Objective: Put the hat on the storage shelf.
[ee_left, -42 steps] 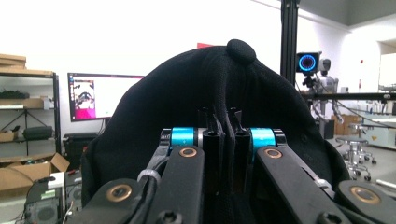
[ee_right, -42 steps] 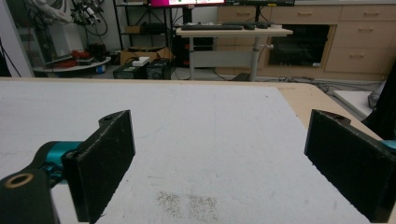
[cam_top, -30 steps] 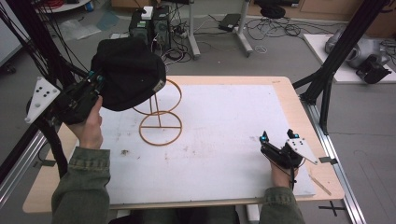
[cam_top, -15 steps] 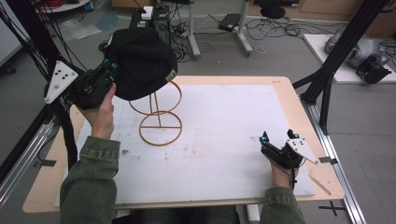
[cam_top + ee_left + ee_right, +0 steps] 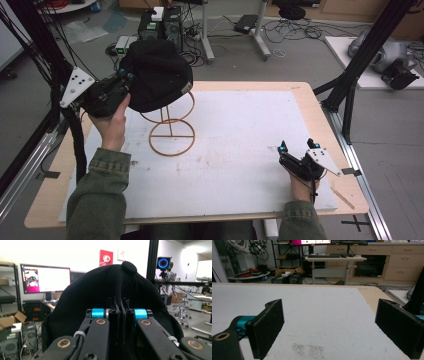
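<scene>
A black cap (image 5: 159,72) with a button on top (image 5: 129,267) hangs over the upper ring of a tan wire stand (image 5: 171,135) at the table's left. My left gripper (image 5: 125,80) is shut on the cap's edge; in the left gripper view its jaws pinch the black fabric (image 5: 120,312). The stand's round base rests on the white mat (image 5: 240,125). My right gripper (image 5: 297,146) rests low on the mat near the front right corner, its jaws wide apart with nothing between them (image 5: 329,327).
The mat covers most of a wooden table (image 5: 305,90). Black frame posts (image 5: 370,50) rise at both sides. Computers and cables (image 5: 160,22) lie on the floor behind the table. A monitor (image 5: 46,278) stands in the background.
My left gripper has carried the cap to the right and a little farther back, so it now sits over the stand's top ring. The right gripper has stayed put.
</scene>
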{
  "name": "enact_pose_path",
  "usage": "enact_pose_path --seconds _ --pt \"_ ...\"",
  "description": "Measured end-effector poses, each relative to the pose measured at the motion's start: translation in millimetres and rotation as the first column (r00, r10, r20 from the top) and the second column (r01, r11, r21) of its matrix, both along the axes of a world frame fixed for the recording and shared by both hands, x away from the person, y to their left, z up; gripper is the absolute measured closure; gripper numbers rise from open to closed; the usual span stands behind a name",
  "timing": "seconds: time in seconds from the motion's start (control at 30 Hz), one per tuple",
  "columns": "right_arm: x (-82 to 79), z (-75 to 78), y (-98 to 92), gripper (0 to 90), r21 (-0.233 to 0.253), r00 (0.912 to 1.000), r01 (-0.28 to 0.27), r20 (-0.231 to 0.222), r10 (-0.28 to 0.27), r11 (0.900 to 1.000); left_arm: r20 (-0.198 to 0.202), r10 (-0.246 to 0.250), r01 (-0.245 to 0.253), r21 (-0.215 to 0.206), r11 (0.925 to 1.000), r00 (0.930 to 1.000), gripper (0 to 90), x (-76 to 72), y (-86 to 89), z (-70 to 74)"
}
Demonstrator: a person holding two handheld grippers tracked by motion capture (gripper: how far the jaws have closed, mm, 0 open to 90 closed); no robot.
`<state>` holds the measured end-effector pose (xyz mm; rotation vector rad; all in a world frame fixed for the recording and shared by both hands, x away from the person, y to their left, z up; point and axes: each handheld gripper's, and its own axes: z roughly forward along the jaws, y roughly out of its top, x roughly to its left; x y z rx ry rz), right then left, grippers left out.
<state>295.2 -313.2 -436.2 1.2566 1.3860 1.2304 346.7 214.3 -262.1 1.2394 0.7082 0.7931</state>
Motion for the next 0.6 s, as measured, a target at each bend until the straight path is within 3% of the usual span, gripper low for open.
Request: enact_pose_path --seconds 0.1,0.37,0.6 --pt "0.0 -0.1 -0.2 7.6 -0.003 1.0000 -0.001 0.000 0.001 1.000 -0.022 -0.017 0.017 -0.003 0.9999 0.9996 87.5 2.2 -0.7 -5.6" --pt "0.8 -0.2 0.4 7.6 -0.005 1.0000 -0.007 -0.001 0.007 1.000 -0.049 -0.044 0.046 0.040 0.9981 0.9978 87.5 2.6 -9.6 -15.2" --pt "2.1 -0.8 1.2 7.6 -0.002 1.0000 -0.006 -0.004 0.006 1.000 -0.115 -0.065 0.071 0.047 0.9964 0.9912 87.4 2.6 -11.7 -22.1"
